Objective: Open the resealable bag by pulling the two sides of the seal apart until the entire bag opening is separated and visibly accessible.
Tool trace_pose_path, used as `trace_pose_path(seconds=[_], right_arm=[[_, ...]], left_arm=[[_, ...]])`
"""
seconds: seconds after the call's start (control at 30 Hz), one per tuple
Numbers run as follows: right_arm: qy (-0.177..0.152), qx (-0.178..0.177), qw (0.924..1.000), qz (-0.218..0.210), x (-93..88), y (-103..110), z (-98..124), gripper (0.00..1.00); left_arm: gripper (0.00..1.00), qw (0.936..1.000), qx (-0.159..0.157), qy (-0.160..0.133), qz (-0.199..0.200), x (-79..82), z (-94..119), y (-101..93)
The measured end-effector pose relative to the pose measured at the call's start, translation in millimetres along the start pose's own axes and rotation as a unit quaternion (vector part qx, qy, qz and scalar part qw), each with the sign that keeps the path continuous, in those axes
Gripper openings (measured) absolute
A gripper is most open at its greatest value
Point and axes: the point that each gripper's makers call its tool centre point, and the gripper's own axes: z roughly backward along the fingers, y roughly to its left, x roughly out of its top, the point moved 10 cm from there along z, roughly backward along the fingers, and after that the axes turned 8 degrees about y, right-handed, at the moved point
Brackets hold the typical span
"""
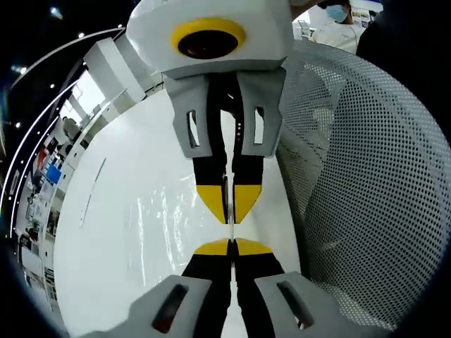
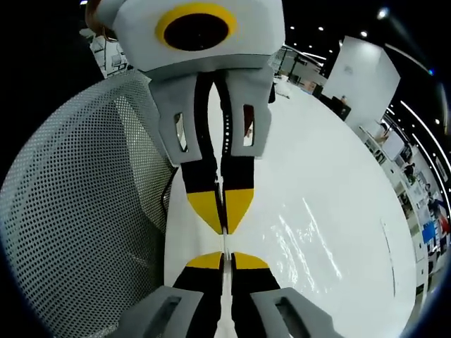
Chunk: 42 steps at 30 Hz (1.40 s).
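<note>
- The clear bag lay flat on the white table, showing as glare and faint creases to the left of the tongs in the left gripper view and to their right in the right gripper view.
- The left gripper had its jaws pressed together on a thin pale edge running up the middle, which I judged to be one side of the bag's seal.
- Facing it tip to tip, the right gripper was likewise pinched shut on that same thin strip (each also showed from above in the other's view).
- A white mesh chair stood just beside the table edge.
- Risk: the film looked slick, so a hard pull could slip a lip out of the jaws; if both tongs held the same lip, or both lips, pulling would stretch the bag without parting the seal.
- Hard to make out: the bag's outline, its seal, any contents, and which lip each pair of jaws gripped.
</note>
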Motion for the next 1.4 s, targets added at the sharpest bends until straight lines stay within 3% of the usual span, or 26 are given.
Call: trace_pose_path(seconds=[1.4], right_arm=[[0.018,0.007,0.9995,-0.025,-25.3,3.4,7.5,0.0]], left_arm=[[0.0,0.9996,-0.014,-0.003,0.023,-11.1,7.7,-3.8]])
